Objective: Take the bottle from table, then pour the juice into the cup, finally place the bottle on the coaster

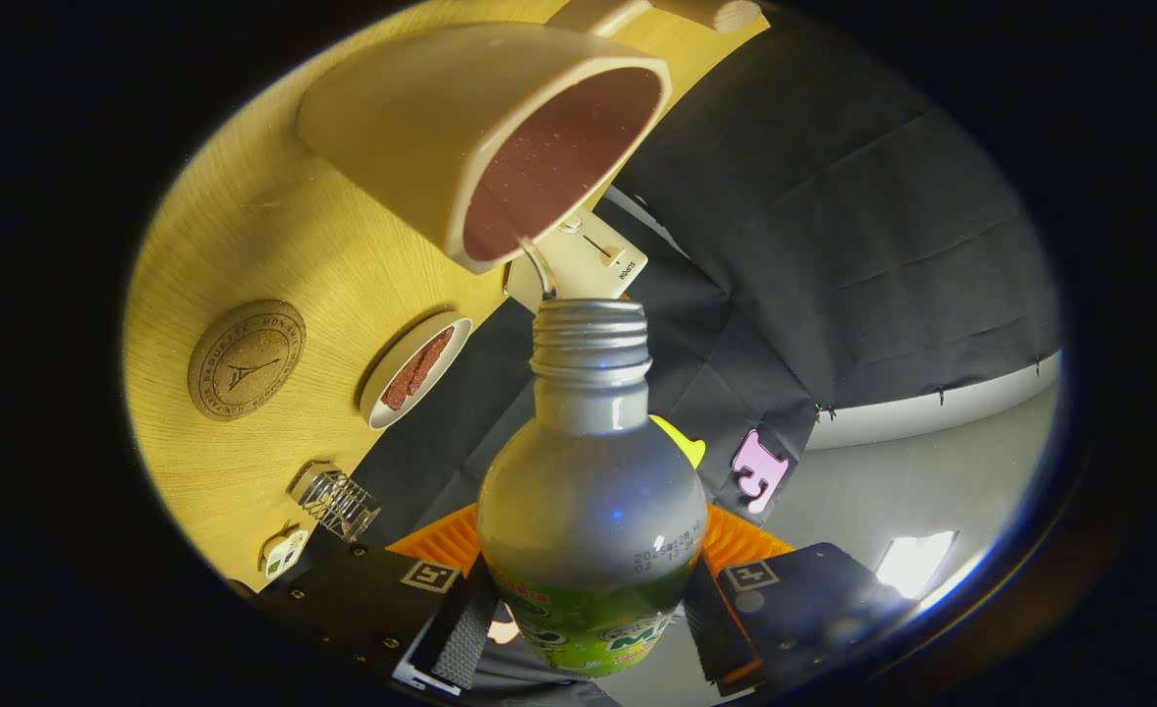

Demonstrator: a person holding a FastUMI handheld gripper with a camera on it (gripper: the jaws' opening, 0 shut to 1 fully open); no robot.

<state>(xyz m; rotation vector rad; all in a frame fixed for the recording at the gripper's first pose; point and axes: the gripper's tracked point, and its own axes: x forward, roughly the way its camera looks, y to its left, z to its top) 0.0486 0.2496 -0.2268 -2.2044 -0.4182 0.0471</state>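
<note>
The juice bottle [590,491], uncapped, sits clamped between both fingers of the claw [593,614], its threaded mouth aimed at the rim of the cream cup [500,128] just beyond. The whole view is rolled hard over, so the claw is tipped well sideways: pouring looks underway. A thin stream appears to pass from mouth to cup, though that is hard to confirm. Setting the bottle on the round cork coaster [246,359], farther along the tabletop [245,226], remains.
</note>
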